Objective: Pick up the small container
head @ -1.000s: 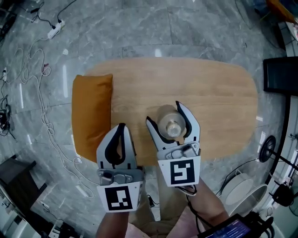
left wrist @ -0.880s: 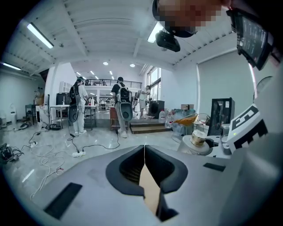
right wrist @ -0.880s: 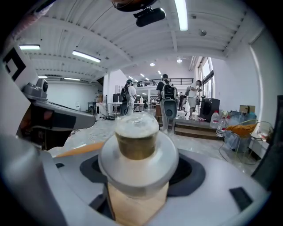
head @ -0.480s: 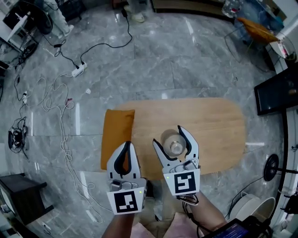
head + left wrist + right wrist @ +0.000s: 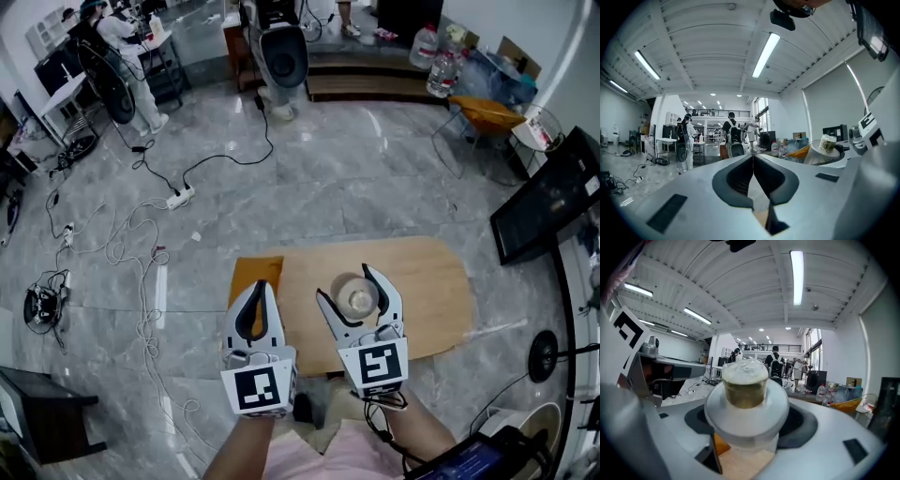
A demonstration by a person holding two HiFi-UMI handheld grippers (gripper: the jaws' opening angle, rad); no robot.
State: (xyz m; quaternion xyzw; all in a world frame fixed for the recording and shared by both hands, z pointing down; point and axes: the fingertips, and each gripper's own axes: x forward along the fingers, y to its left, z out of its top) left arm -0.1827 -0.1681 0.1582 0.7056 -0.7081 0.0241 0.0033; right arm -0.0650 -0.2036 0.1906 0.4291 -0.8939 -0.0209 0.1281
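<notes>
The small container [image 5: 357, 298] is a clear round jar with a knobbed lid. My right gripper [image 5: 359, 297] is shut on it, one jaw on each side, and holds it high above the oval wooden table [image 5: 427, 281]. In the right gripper view the container [image 5: 746, 397] fills the space between the jaws of the right gripper [image 5: 746, 427], with the room behind it. My left gripper [image 5: 261, 286] hangs beside it on the left, shut and empty; its jaws meet at the tips in the left gripper view [image 5: 753, 157]. The container [image 5: 828, 143] also shows at that view's right.
An orange cushion [image 5: 253, 272] lies on the table's left end. Cables and a power strip [image 5: 178, 198] trail over the grey marble floor. A black screen [image 5: 548, 197] stands at the right. People work at benches at the back left [image 5: 117, 37].
The head view has risen well away from the table, which now looks small and far below. Both grippers rose with it, the right one keeping the container between its jaws.
</notes>
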